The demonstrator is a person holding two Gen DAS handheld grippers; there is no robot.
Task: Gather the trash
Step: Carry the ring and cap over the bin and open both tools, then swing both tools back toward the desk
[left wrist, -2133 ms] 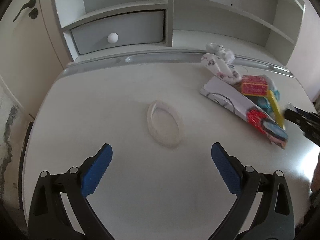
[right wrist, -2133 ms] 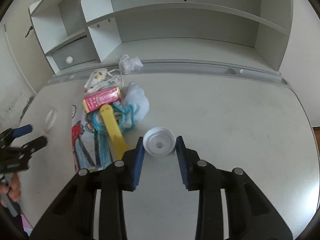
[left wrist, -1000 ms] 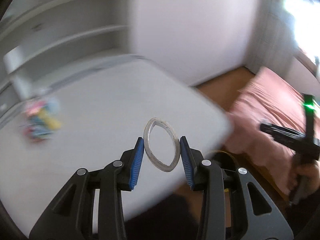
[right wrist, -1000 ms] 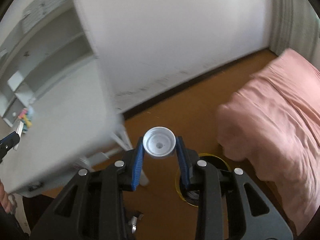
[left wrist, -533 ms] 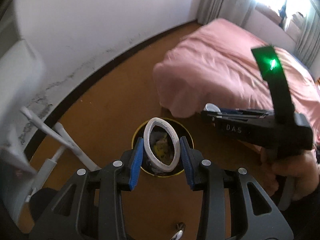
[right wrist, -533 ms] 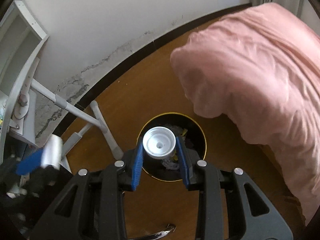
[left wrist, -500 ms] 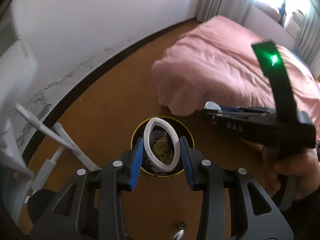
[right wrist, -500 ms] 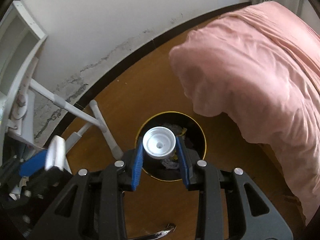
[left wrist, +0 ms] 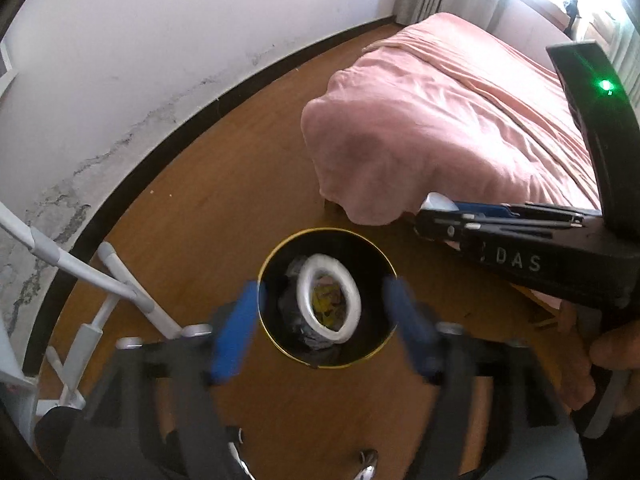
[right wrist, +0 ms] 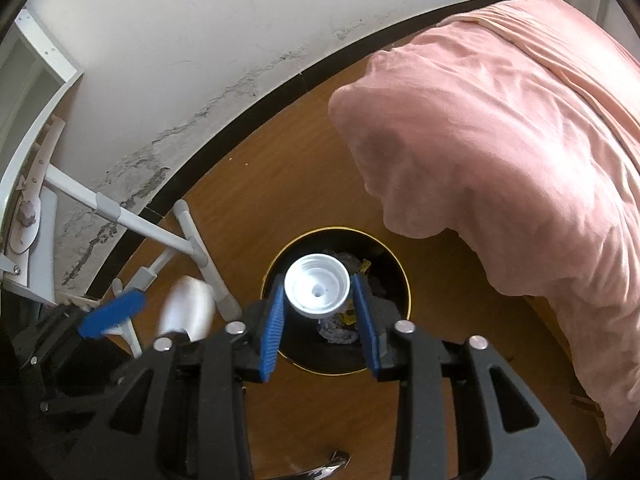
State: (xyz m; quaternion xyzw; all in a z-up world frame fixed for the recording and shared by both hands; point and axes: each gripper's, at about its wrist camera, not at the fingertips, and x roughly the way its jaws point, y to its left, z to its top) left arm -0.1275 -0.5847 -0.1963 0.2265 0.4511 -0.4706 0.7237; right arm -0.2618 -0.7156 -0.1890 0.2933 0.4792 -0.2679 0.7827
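A black round bin with a yellow rim (left wrist: 280, 344) stands on the wooden floor and holds crumpled trash. My left gripper (left wrist: 326, 330) hangs above it with its blue fingers spread and blurred; the white plastic ring (left wrist: 329, 303) sits free between them, over the bin mouth. My right gripper (right wrist: 318, 316) is shut on a white bottle cap (right wrist: 317, 290) and holds it above the same bin (right wrist: 396, 264). The right gripper also shows at the right of the left wrist view (left wrist: 440, 216).
A bed with a pink cover (right wrist: 500, 152) lies to the right of the bin. White desk legs (right wrist: 188, 240) and the white wall with a dark skirting board are to the left. The floor is brown wood.
My left gripper has opened and let go of the white ring, which now drops toward the bin. The right gripper still holds the cap over the bin.
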